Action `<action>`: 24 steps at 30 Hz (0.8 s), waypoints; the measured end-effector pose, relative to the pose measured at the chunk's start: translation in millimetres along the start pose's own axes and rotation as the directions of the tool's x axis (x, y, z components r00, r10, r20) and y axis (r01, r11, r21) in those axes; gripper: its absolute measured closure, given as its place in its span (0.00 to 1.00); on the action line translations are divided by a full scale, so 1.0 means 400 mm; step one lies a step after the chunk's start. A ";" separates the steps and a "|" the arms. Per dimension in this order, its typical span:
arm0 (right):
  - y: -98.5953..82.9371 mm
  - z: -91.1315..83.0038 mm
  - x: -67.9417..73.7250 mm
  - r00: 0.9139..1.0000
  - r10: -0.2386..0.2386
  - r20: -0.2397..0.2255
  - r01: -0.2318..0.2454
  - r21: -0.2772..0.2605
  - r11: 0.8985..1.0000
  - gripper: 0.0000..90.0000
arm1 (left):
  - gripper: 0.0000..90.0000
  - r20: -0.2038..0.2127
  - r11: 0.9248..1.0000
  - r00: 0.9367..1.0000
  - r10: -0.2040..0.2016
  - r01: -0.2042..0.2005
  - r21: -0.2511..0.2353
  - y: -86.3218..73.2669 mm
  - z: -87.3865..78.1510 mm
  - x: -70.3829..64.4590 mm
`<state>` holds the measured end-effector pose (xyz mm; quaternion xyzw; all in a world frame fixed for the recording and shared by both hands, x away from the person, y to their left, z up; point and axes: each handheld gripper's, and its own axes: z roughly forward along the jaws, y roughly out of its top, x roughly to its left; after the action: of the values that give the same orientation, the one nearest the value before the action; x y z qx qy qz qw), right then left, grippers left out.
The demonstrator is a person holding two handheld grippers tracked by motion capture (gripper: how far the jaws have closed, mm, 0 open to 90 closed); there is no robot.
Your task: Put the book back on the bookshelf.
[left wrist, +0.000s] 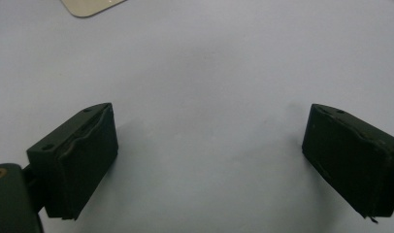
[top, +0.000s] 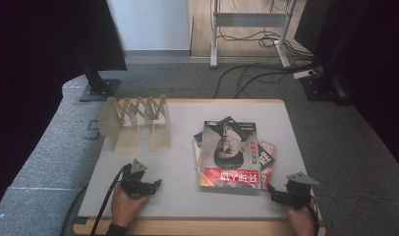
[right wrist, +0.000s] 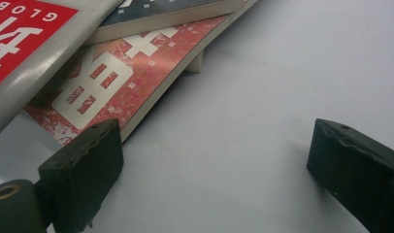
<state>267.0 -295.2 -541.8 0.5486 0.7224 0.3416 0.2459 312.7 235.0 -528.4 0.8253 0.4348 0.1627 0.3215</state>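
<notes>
Magazine stack (top: 232, 153): thin, probably floppy, slippery covers; pinch near corner. Right tool (top: 281, 196) beside it, left tool (top: 147, 186) farther; both released.

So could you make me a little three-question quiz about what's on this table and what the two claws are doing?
1. True or false: the right claw is shut on a magazine.
2. Which claw is closer to the stack of magazines? A) left claw B) right claw
3. Fill in: the wooden folding rack stands at the table's far ____ side in the high view.

Key:
1. False: its jaws stand wide apart, with only the grey table between them.
2. B: one jaw sits beside the corner of the red-patterned magazine.
3. Left.
</notes>
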 end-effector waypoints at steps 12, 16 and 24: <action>-0.001 -0.001 -0.002 1.000 -0.002 -0.005 0.002 -0.001 1.000 0.06 | 0.00 0.024 1.000 1.000 0.019 -0.019 0.018 0.003 0.003 -0.002; 0.000 -0.002 -0.001 1.000 -0.003 -0.004 0.003 0.000 1.000 0.06 | 0.00 0.038 0.999 0.999 0.022 -0.023 0.035 0.012 0.003 0.002; -0.002 -0.014 0.003 0.999 -0.025 -0.020 0.025 0.000 1.000 0.12 | 0.00 0.061 0.998 0.997 0.055 -0.055 -0.007 0.056 -0.030 0.008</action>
<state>262.2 -295.4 -538.8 0.5362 0.7316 0.3440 0.2425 321.4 233.0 -504.5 0.8407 0.4014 0.1472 0.3323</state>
